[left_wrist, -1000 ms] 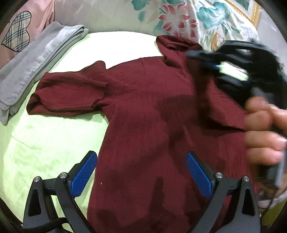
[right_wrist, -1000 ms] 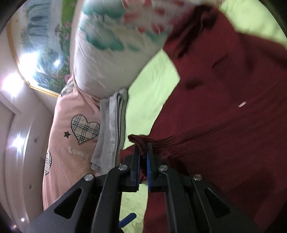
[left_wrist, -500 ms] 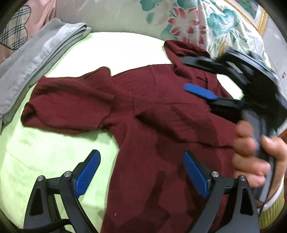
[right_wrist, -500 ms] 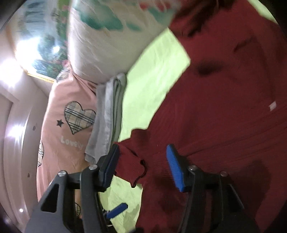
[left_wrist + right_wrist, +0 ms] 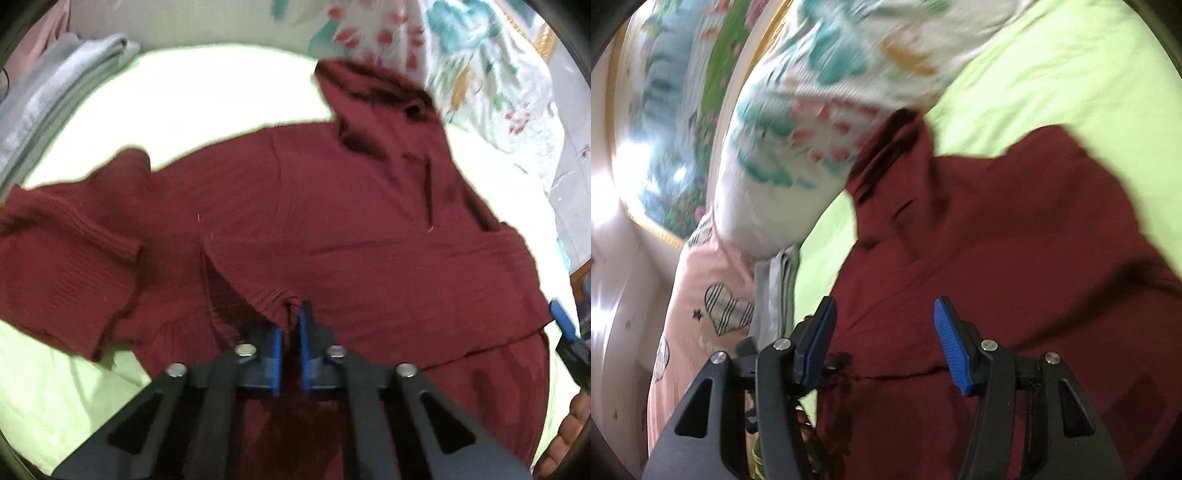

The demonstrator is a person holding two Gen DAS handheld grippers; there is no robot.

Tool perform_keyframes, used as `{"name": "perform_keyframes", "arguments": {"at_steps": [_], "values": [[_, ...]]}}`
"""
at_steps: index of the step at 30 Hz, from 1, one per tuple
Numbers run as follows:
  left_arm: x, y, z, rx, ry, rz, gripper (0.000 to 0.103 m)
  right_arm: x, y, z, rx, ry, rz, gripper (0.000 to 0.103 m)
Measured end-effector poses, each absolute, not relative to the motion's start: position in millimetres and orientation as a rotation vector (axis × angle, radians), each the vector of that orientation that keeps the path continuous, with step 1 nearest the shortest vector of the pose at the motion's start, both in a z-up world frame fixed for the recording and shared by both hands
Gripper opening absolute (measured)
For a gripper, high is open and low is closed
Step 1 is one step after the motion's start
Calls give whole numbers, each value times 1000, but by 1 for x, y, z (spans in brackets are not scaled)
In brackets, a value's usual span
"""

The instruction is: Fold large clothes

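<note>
Lime bedsheet (image 5: 229,92), ribbed maroon sweater (image 5: 369,240) (probably knit), left gripper (image 5: 290,339) pinching its fold, right gripper (image 5: 882,347) spread.

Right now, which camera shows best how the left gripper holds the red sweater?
The left wrist view: the left gripper is shut on a fold of the red sweater. The right wrist view shows only the sweater's body between the open right gripper, not that grip.

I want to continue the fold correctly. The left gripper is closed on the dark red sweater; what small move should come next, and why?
Probably lift the left gripper a little and carry the pinched fabric across the sweater body. It is shut on a bunched ridge of cloth, so the fold is ready to move. The right gripper hangs open above the sweater and grips nothing, so it could hold the body down.
</note>
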State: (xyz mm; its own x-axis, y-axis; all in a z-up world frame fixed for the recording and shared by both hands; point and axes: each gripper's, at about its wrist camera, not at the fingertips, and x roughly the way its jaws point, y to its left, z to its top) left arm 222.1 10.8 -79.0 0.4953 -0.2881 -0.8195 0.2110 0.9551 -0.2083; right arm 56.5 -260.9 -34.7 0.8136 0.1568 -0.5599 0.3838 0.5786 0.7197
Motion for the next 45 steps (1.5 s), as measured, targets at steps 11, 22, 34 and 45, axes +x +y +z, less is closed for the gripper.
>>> {"name": "perform_keyframes", "arguments": {"at_steps": [11,22,34,45], "values": [[247,50,-51,-51,874,-178,3,12,-302,-22,890,630,-339,57],[242,59,-68,-71,903,-146,4,85,-362,-52,708,902,-463,58],[237,17,-65,-3,897,-232,4,76,-396,-24,676,786,-480,5],[239,1,-80,51,917,-228,4,73,-337,-6,559,826,-348,36]]}}
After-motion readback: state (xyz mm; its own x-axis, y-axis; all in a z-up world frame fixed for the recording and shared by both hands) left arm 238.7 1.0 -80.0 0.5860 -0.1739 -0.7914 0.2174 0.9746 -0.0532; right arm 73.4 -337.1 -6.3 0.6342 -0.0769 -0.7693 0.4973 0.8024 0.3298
